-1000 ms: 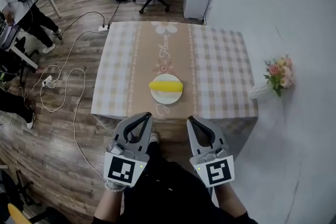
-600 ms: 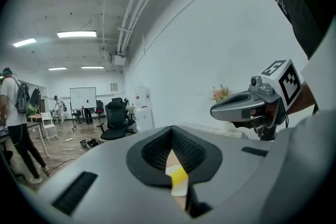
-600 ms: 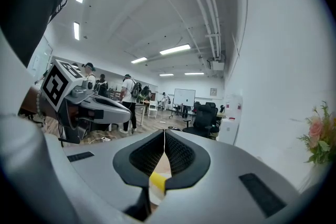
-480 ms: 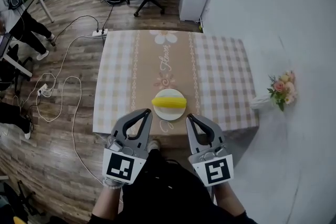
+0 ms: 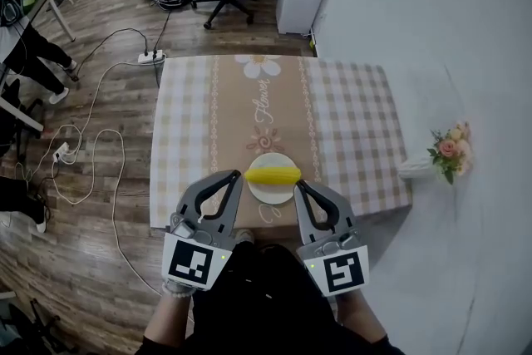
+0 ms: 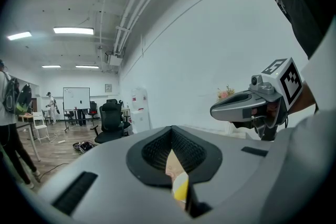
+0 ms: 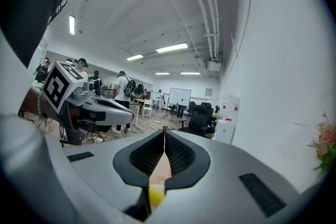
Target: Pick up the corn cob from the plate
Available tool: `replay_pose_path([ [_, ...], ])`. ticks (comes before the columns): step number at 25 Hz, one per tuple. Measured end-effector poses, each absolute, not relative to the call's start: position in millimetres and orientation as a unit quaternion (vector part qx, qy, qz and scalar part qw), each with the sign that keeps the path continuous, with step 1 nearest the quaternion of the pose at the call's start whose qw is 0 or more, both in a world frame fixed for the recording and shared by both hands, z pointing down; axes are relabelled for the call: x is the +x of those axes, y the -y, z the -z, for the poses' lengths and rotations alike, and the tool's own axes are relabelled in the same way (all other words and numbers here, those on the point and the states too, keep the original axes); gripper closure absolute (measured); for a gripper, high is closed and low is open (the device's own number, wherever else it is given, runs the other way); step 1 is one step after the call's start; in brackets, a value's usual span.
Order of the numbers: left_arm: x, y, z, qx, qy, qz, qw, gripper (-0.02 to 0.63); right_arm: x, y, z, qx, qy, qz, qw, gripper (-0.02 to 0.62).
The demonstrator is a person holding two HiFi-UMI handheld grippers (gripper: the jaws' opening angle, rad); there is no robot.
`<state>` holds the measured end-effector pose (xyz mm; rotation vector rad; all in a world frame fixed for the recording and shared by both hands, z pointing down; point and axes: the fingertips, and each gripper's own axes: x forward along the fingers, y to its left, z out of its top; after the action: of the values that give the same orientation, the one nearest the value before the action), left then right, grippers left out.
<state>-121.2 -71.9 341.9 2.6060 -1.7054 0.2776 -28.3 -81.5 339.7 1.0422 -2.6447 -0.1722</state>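
Now, corn (image 5: 273, 175): lies crosswise on plate (image 5: 270, 195), near bench (image 5: 349, 120) front edge.
Left gripper (image 5: 236, 175): fingers clenched, empty.
Right gripper (image 5: 299, 184): fingers clenched, empty.
Purpose: both flank corn, likely readying a grasp.

- Bare tablecloth (image 5: 349, 120) surrounds the plate (image 5: 268, 194) left, right and beyond
- The left gripper (image 5: 235, 175) and right gripper (image 5: 301, 184) flank the plate's near side, with an open gap between them
- A white wall (image 5: 432, 29) and flowers (image 5: 450, 150) close off the table's right side

Yellow corn cob (image 5: 272, 175), white plate (image 5: 271, 193)
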Motion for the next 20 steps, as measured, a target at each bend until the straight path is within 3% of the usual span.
replay_pose_path([
  [20,-113.1,109.1,-346.7,0.820,0.564,-0.090,0.023,0.594,-15.8,121.4,-338.7,0.345,0.924,0.057,0.154,0.554],
])
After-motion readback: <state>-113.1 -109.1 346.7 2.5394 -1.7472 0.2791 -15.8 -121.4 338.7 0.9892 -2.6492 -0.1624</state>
